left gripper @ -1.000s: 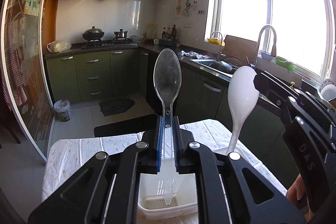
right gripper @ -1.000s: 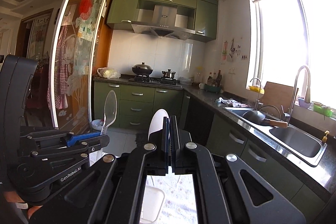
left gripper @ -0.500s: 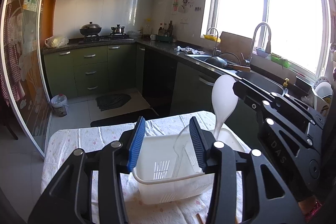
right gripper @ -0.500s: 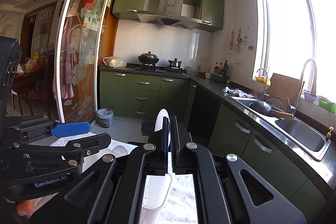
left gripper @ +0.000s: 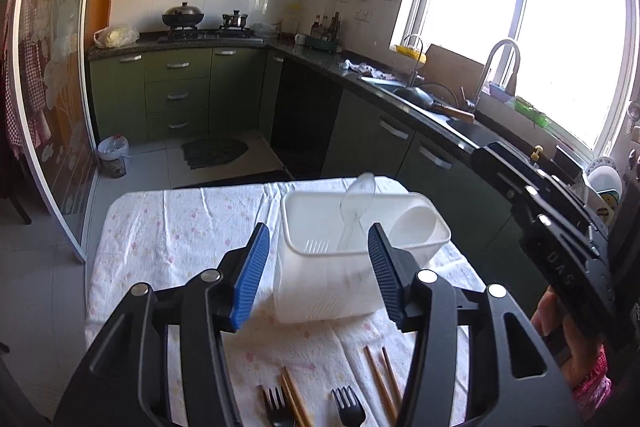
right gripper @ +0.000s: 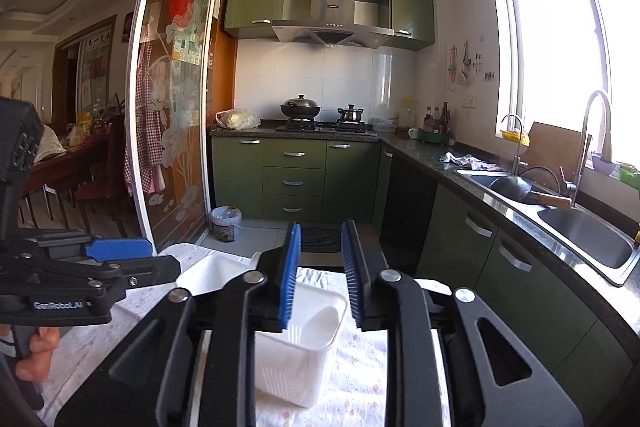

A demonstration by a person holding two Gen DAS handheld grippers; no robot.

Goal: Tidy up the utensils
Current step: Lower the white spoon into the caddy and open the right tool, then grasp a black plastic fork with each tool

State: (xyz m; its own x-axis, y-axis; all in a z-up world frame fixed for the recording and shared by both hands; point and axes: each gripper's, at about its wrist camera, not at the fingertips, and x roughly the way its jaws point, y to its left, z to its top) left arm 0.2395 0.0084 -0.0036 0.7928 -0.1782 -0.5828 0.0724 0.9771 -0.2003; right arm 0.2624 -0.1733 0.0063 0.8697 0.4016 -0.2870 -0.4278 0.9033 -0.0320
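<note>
Utensils, some in the white bin [left gripper: 320, 291], some flat on the flowery cloth [left gripper: 180, 227]. Clear spoon [left gripper: 354, 211] standing in the bin, leaning, bowl end up past the rim. White spoon [left gripper: 414, 223] lying over in the bin too, wide end near the right rim. Two black forks [left gripper: 348, 407] down at the near edge of the table, tines pointing toward the bin. Brown chopsticks [left gripper: 380, 375] beside the forks, one pair between them and one pair off to the right. Left gripper [left gripper: 316, 267] just in front of the bin, blue pads [left gripper: 250, 271] apart and opening, nothing between them but the view of the bin behind. Not touching the bin, as far as can be seen. Right gripper [right gripper: 320, 275] off to the right of the bin, pads [right gripper: 290, 275] a little way apart and opening as well, nothing pinched. From the right wrist view, bin [right gripper: 304, 347] low under the fingers, white spoon [right gripper: 320, 323] resting inside, left gripper [right gripper: 116, 251] off on the left side with a hand [right gripper: 36, 355] wrapped on its handle. From the left wrist view, a hand [left gripper: 568, 339] in a pink sleeve [left gripper: 592, 387] holding the right gripper's handle. Green kitchen cupboards [left gripper: 176, 95], a stove with pots [left gripper: 184, 15], a sink [right gripper: 588, 239] and a bright window [left gripper: 560, 27] behind.
</note>
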